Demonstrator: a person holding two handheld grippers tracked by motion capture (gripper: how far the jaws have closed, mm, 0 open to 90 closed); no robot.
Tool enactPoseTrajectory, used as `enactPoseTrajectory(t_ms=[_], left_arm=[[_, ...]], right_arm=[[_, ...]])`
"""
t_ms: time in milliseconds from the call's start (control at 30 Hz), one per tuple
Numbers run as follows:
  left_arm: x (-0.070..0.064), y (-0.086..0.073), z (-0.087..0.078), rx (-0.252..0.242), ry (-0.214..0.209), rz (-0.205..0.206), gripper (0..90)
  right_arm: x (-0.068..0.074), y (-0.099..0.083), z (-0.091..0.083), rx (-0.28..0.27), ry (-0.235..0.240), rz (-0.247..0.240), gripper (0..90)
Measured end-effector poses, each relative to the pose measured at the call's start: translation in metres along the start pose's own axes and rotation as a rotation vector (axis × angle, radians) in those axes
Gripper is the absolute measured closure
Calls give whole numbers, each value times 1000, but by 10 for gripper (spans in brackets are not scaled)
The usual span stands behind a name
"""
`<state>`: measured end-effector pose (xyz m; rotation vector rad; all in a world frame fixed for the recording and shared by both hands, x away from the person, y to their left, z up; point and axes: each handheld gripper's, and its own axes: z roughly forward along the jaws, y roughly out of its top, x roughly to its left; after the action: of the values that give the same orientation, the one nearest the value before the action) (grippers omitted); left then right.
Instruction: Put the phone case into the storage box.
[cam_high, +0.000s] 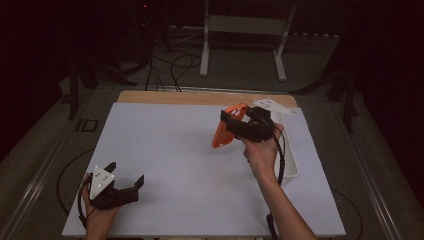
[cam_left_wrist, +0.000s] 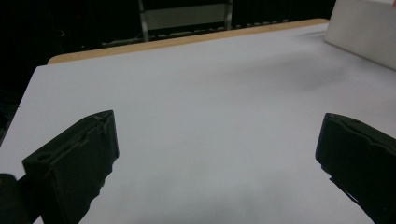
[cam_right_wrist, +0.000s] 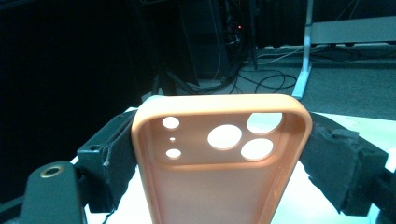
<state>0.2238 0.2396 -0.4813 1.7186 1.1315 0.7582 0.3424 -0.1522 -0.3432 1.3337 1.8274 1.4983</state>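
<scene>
Our right claw (cam_high: 239, 125) is clamped on an orange phone case (cam_high: 229, 126), one jaw pressing each long side. In the high view we hold it tilted in the air above the right half of the worktop (cam_high: 190, 150), just in front of a white bin (cam_high: 290, 160) at the worktop's right edge. Our left claw (cam_high: 125, 180) gapes wide with nothing between its jaws, low over the near left corner, well apart from the case.

The grip looks shaky to us. The case is soft and hollow, and the jaws pinch its thin walls, so squeezing harder could bow it until it pops out. A quick turn of the wrist could also make it slide between the pads and drop onto the worktop.

The right claw's own view shows the case (cam_right_wrist: 219, 158) from its inner side, with the camera holes near its top edge and both pads flush against its rim; the high view is too coarse for that. The high view, though, gives the case's tilt and its place beside the bin. The left claw's view shows bare worktop ahead and a corner of the bin (cam_left_wrist: 364, 32).
</scene>
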Motion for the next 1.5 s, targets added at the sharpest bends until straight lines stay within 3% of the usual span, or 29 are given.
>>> enactPoseTrajectory(t_ms=[767, 1500], left_arm=[[1, -1, -1, -3, 7, -3, 4], [1, 0, -1, -6, 9, -7, 4]], right_arm=[[-10, 13, 4, -19, -49, 15, 167], [-16, 30, 10, -33, -96, -7, 167]])
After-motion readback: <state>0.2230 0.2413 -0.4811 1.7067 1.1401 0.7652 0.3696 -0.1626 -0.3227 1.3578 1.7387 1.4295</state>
